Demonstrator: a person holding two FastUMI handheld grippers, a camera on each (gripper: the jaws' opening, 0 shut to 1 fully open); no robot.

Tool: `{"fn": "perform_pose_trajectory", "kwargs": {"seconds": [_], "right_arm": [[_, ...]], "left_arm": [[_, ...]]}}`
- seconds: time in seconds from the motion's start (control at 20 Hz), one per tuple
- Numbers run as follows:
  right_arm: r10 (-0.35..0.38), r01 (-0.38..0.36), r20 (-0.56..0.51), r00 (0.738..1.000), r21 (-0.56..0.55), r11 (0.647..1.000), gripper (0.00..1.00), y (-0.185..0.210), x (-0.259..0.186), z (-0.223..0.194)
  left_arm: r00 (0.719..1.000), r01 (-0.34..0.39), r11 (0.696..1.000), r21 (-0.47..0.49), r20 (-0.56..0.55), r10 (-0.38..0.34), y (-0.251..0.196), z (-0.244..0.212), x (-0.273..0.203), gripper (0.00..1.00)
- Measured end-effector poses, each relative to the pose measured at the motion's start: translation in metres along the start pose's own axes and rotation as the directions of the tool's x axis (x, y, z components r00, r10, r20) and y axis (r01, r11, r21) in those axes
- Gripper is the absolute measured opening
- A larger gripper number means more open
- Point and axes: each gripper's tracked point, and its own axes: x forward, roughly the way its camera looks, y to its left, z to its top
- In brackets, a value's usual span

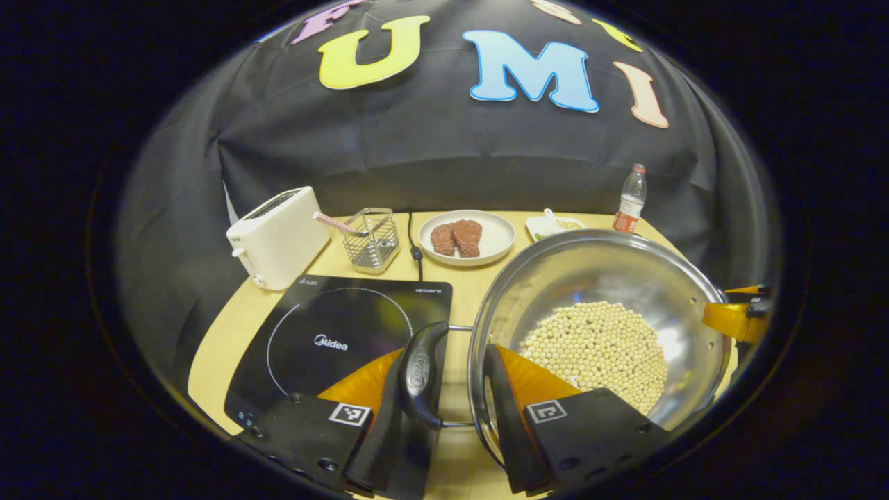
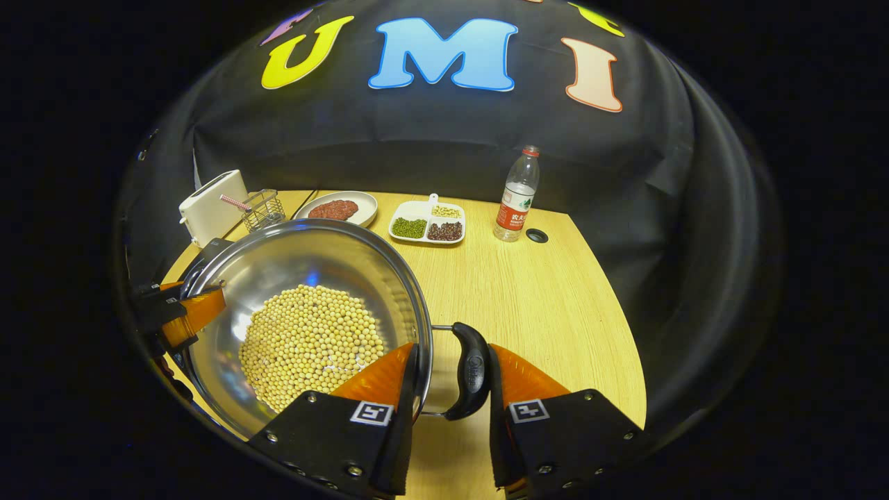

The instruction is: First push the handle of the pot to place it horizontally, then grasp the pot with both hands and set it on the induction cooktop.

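- Left tongs [image 1: 444, 406] sit at the pot's near-side handle [image 1: 420, 371]: one finger stands outside the black grip, the other reaches over the rim into the pot, and I cannot tell whether both press on it.
- In the right gripper view the right tongs [image 2: 451, 389] do the same at the opposite handle [image 2: 471, 371], one finger inside the rim, one just outside the grip; firm clamping is again impossible to judge.
- The steel pot [image 1: 597, 278] holds a heap of pale soybeans [image 1: 597, 347] and sits just right of the induction cooktop [image 1: 340, 337], overlapping its edge at most slightly.
- Whether the pot rests on the worktop [image 2: 542, 305] or is lifted is unclear.
- Behind the cooktop: a white toaster [image 1: 278, 236], a wire basket [image 1: 374, 239] and a plate of reddish patties [image 1: 467, 237].
- Farther right, a divided dish of beans [image 2: 427, 222] and a water bottle [image 2: 517, 194] stand well apart from the pot.
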Motion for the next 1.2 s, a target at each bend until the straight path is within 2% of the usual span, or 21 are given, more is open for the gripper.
{"fn": "perform_pose_trajectory", "kwargs": {"seconds": [0.1,0.15,0.2,0.3,0.35,0.55,0.6,0.75,0.85,0.95,1.15,1.2], "right_arm": [[-0.004,0.004,0.004,1.000,0.005,1.000,0.46,0.011,-0.003,0.002],[-0.005,0.005,0.006,1.000,0.006,1.000,0.46,0.017,-0.003,0.004],[-0.006,0.006,0.006,1.000,0.007,1.000,0.46,0.024,-0.003,0.005],[-0.005,0.005,0.005,1.000,0.010,1.000,0.46,0.039,-0.002,0.007],[-0.005,0.005,0.005,1.000,0.010,1.000,0.46,0.047,-0.002,0.008],[-0.002,0.002,0.005,1.000,0.013,1.000,0.46,0.079,0.000,0.013],[-0.001,0.001,0.006,1.000,0.013,1.000,0.46,0.087,0.001,0.014],[0.001,-0.001,0.005,1.000,0.018,1.000,0.46,0.112,0.002,0.018],[0.000,0.000,0.005,1.000,0.020,1.000,0.46,0.126,0.004,0.020],[-0.002,0.002,0.006,1.000,0.026,1.000,0.46,0.140,0.006,0.022],[-0.010,0.010,0.003,1.000,0.036,0.999,0.46,0.164,0.008,0.023],[-0.012,0.012,0.002,1.000,0.039,0.999,0.46,0.170,0.009,0.024]], "left_arm": [[1.000,0.003,1.000,0.000,0.003,-0.003,0.013,0.001,0.001,0.70],[1.000,0.004,1.000,0.001,0.002,-0.004,0.020,0.001,0.000,0.63],[1.000,0.005,1.000,-0.001,0.002,-0.005,0.028,0.002,0.001,0.70],[1.000,0.002,1.000,0.000,0.003,-0.002,0.043,0.001,0.001,0.70],[1.000,0.002,1.000,0.000,0.002,-0.002,0.052,0.001,0.001,0.67],[1.000,-0.002,1.000,-0.002,0.000,0.002,0.086,0.002,0.006,0.70],[1.000,-0.003,1.000,0.000,0.000,0.003,0.096,0.002,0.008,0.67],[1.000,-0.005,1.000,0.001,0.002,0.005,0.122,0.004,0.010,0.67],[1.000,-0.004,1.000,0.002,0.001,0.004,0.137,0.003,0.014,0.70],[1.000,-0.001,1.000,0.006,0.001,0.001,0.155,0.003,0.019,0.63],[1.000,0.008,1.000,0.017,-0.001,-0.008,0.182,0.004,0.026,0.70],[1.000,0.009,1.000,0.018,-0.002,-0.009,0.188,0.004,0.029,0.67]]}}
